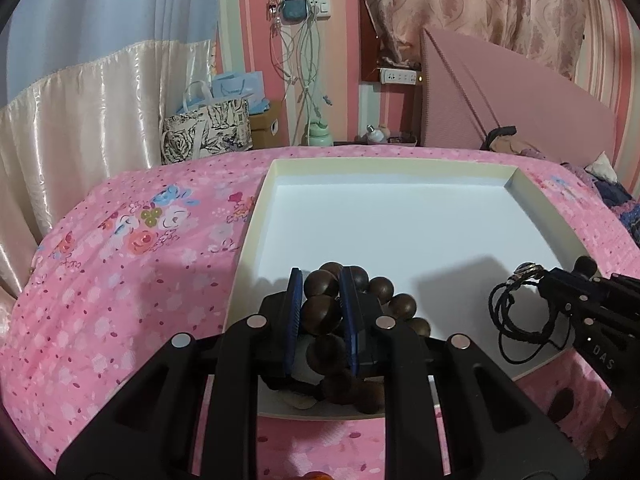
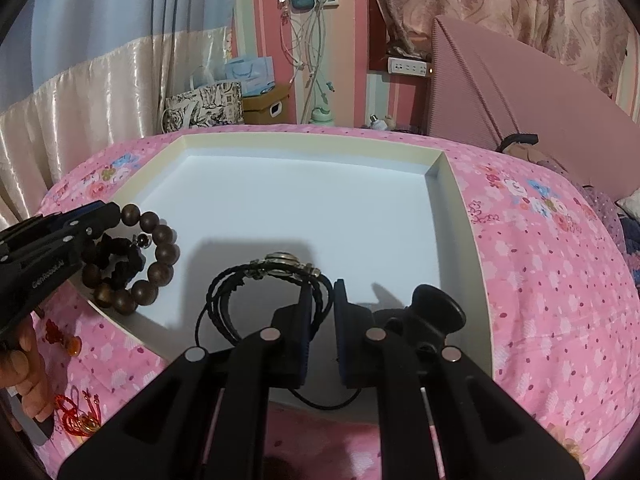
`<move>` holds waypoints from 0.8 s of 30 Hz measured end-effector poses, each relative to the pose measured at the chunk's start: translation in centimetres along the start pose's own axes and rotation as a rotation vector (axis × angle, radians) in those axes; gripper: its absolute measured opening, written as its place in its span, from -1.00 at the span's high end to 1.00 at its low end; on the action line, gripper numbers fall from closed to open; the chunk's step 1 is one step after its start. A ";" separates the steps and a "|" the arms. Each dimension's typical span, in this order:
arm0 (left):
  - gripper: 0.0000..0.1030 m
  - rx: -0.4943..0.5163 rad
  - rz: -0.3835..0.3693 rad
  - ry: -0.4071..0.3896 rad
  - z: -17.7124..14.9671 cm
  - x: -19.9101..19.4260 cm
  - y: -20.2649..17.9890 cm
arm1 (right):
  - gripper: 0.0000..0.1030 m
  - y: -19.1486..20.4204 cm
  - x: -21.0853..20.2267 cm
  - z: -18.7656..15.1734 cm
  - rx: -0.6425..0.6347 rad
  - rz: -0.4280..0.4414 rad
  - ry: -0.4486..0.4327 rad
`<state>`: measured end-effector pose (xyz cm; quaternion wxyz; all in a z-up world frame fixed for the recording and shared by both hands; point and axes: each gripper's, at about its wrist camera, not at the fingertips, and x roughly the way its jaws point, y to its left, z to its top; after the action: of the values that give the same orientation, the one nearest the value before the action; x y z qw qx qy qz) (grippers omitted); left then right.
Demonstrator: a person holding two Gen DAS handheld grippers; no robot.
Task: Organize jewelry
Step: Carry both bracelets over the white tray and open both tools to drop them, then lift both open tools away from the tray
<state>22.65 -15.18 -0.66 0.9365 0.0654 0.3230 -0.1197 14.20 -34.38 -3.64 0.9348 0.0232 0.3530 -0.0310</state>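
Item one: my left gripper (image 1: 322, 312), its blue pads pinching a bracelet of large dark wooden beads (image 1: 326, 300) that loops out to the right of and below the fingers, held over the near left corner of a shallow white tray (image 1: 400, 172). In the right wrist view the same beads (image 2: 160, 240) ring a black ruffled piece (image 2: 116, 260), possibly a hair tie, though I cannot make it out clearly. Item two: my right gripper (image 2: 323, 320), jaws drawn close on a black cord bracelet (image 2: 256, 284) with a metal ornament (image 2: 284, 262) at its top; the cords hang to the left of the fingers and trail beneath them, over the tray's near edge. Item three: the tray itself, lying ahead of both grippers on a pink flowered bedspread (image 1: 120, 280). Item four: red trinkets (image 2: 74, 416) on the bedspread, off to the left of my right gripper, beside the tray. Item five: a printed tote bag (image 1: 206, 128) beyond the bed, ahead and to the left.
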 end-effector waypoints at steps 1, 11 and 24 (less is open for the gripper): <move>0.67 -0.002 -0.003 0.001 0.0 0.0 0.1 | 0.79 0.1 0.0 0.0 -0.004 -0.001 0.000; 0.66 0.015 0.005 0.007 -0.4 -0.2 0.0 | 0.78 0.2 0.0 -0.2 -0.007 -0.003 -0.008; 0.46 0.009 0.004 -0.056 0.9 -3.3 0.8 | 0.24 -0.7 -2.5 0.5 0.034 0.045 -0.080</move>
<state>20.81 -14.00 2.11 0.9451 0.0667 0.2960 -0.1213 12.60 -35.05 -1.63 0.9481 0.0455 0.3141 -0.0168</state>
